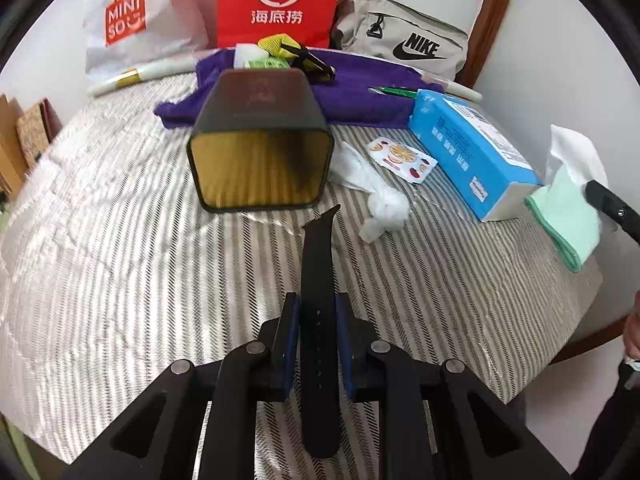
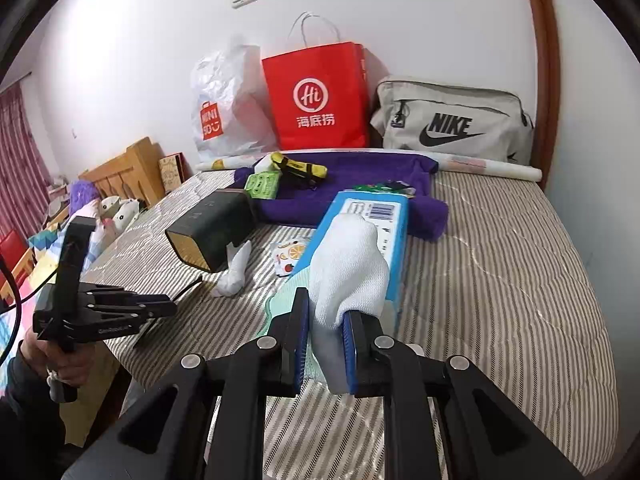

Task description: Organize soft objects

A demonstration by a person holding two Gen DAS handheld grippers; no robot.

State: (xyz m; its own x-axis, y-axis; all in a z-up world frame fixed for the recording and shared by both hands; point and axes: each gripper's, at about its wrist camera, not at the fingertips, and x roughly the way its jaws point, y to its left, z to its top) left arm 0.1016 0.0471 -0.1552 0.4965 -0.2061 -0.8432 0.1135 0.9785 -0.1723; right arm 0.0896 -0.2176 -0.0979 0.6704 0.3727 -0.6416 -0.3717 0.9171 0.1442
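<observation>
My left gripper (image 1: 317, 316) is shut on a black watch strap (image 1: 318, 272) and holds it above the striped bed, in front of a black box with a gold inside (image 1: 260, 168) lying on its side. My right gripper (image 2: 326, 320) is shut on a white cloth (image 2: 348, 264) with a mint green cloth (image 2: 280, 300) under it, over the blue tissue pack (image 2: 384, 216). The same cloths show at the right in the left wrist view (image 1: 568, 208). A crumpled white cloth (image 1: 372, 192) lies beside the box. A purple towel (image 1: 360, 96) lies behind.
A Miniso plastic bag (image 1: 128, 28), a red paper bag (image 1: 280, 0) and a grey Nike bag (image 1: 400, 36) stand against the wall. A fruit sticker sheet (image 1: 404, 158) lies on the bed. Small yellow, green and black items (image 2: 288, 172) sit on the towel. A paper roll (image 2: 488, 166) lies behind.
</observation>
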